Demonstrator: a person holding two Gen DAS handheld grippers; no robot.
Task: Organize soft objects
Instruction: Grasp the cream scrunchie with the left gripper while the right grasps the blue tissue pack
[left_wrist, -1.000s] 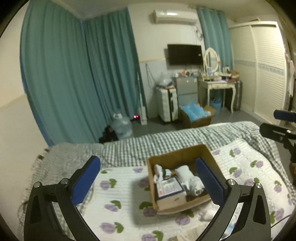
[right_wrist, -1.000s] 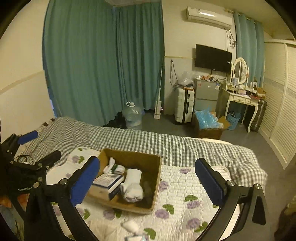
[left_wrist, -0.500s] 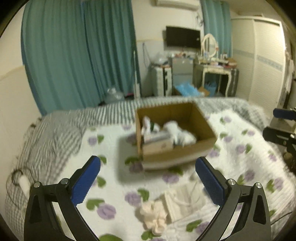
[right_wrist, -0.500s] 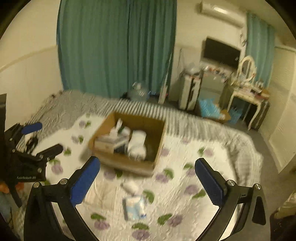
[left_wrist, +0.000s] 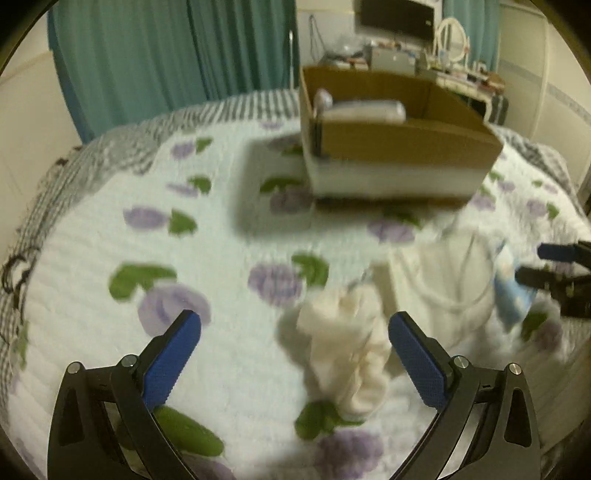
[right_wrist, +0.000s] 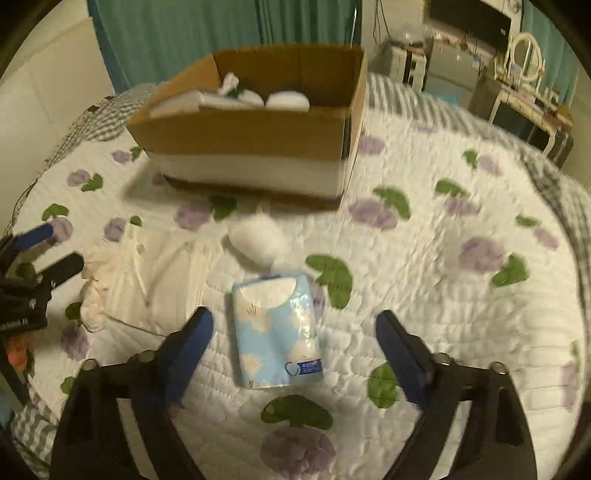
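Your left gripper (left_wrist: 293, 334) hangs low over the floral quilt (left_wrist: 221, 258) with its jaws spread wide and nothing between them, and a crumpled cream cloth (left_wrist: 347, 354) lies on the quilt just inside its right finger, beside a flat white cloth bag (left_wrist: 439, 273). Your right gripper (right_wrist: 295, 332) is likewise spread apart and empty, with the pale blue tissue pack (right_wrist: 277, 328) lying flat on the quilt between its fingers, apparently untouched. A white fluffy ball (right_wrist: 255, 240) sits just beyond the pack, and the cardboard box (right_wrist: 255, 136) behind it already holds several white soft items.
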